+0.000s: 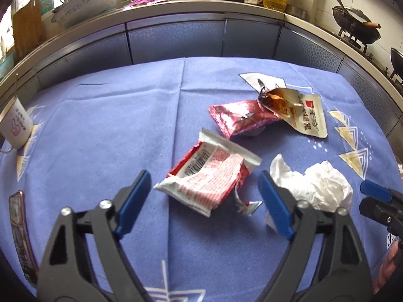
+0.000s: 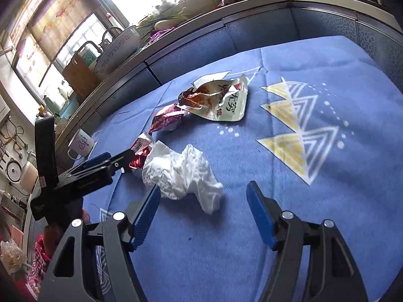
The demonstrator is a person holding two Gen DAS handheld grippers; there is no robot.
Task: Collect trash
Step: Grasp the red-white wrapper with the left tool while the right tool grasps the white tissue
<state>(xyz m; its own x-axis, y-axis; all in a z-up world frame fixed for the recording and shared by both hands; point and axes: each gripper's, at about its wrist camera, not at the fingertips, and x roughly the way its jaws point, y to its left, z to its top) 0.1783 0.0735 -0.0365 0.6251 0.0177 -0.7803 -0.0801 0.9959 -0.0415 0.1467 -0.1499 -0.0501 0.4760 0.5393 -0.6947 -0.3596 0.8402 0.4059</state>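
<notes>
- The left gripper (image 1: 202, 185) is showing black triangular cut-out arms, silver round screws and ribbed blue pads (image 1: 133, 202).
- The right gripper (image 2: 204, 210) is wearing the same black frame, silver screws and blue pads (image 2: 259, 216).

We see four pieces of trash lying loose on the blue-clothed desk (image 1: 100, 115). Nearest is a torn red-and-white wrapper (image 1: 206, 176), open and flattened, barcode up. Just beside it, to the right, sits a crumpled white tissue (image 1: 317, 186). Farther back lies a creased dark-red packet (image 1: 239, 120), touching a torn cream pouch (image 1: 302, 115) with red print and brown smears inside.
</notes>
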